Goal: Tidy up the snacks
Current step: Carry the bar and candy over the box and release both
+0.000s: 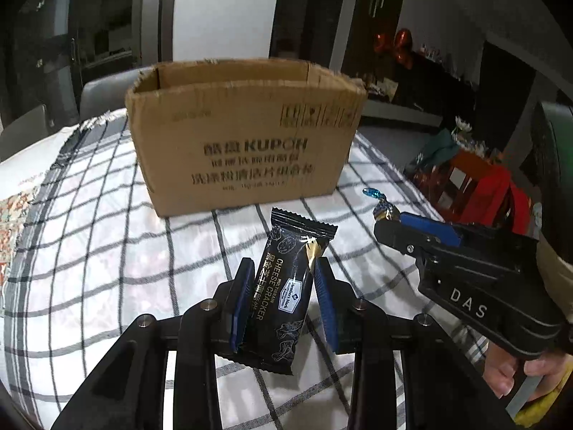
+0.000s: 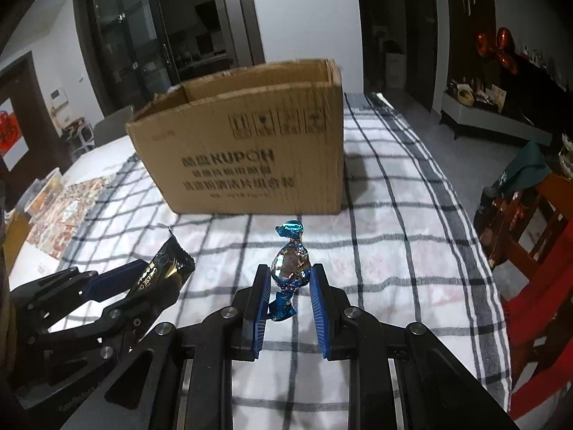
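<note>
My left gripper (image 1: 283,268) is shut on a black cheese cracker packet (image 1: 286,286) and holds it above the checked cloth, in front of an open cardboard box (image 1: 247,136). My right gripper (image 2: 289,272) is shut on a blue foil-wrapped candy (image 2: 290,261), also in front of the box (image 2: 247,154). In the left wrist view the right gripper (image 1: 385,220) sits to the right with the candy (image 1: 379,204) at its tip. In the right wrist view the left gripper (image 2: 157,268) sits at the left with the packet (image 2: 161,268).
A checked black-and-white cloth (image 2: 394,233) covers the table. A red chair (image 2: 537,251) stands at the table's right edge. Patterned paper and small items (image 2: 57,208) lie at the far left. Grey chairs (image 1: 104,93) stand behind the box.
</note>
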`<state>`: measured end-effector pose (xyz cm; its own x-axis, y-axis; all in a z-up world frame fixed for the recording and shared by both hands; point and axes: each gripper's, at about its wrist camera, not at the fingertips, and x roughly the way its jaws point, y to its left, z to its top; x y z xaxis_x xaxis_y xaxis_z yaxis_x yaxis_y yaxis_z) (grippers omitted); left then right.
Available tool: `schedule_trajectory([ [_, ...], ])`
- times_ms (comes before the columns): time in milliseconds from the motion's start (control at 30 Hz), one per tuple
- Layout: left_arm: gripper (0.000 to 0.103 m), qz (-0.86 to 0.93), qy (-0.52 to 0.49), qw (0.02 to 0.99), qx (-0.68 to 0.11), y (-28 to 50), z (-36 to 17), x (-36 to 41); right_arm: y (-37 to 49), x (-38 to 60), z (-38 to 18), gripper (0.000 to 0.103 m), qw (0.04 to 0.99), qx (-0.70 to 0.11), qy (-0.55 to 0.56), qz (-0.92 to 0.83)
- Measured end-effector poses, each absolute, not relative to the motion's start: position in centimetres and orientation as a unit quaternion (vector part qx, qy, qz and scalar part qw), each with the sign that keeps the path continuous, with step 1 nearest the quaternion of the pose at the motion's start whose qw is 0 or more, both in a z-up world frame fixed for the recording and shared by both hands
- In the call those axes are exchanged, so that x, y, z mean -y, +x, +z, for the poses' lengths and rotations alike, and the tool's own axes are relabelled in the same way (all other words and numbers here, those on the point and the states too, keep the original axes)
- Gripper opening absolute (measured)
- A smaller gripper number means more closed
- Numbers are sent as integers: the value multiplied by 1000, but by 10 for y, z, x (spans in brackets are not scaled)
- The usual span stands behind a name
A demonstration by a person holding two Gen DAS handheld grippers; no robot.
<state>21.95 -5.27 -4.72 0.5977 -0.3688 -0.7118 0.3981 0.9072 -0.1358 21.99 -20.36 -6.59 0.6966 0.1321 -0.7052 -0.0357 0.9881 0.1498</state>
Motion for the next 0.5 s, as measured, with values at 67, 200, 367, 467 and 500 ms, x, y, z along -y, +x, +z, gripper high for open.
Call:
schedule_trajectory([
  [67, 34, -213, 13, 898, -384, 218, -38, 49, 218, 203, -58, 24, 923, -378, 62, 48],
  [200, 34, -210, 6, 907, -364, 218, -20, 43, 215, 202, -43, 24, 929, -360, 64, 55],
  [367, 34, -203, 2, 918, -341, 220, -2, 36, 215, 198, -25, 24, 936, -341, 62, 63],
  [467, 34, -197, -1, 923, -329, 222, 8, 31, 218, 197, -14, 24, 940, -328, 62, 68],
  [500, 34, -196, -1, 925, -325, 223, 11, 30, 218, 196, -10, 24, 941, -324, 61, 69],
])
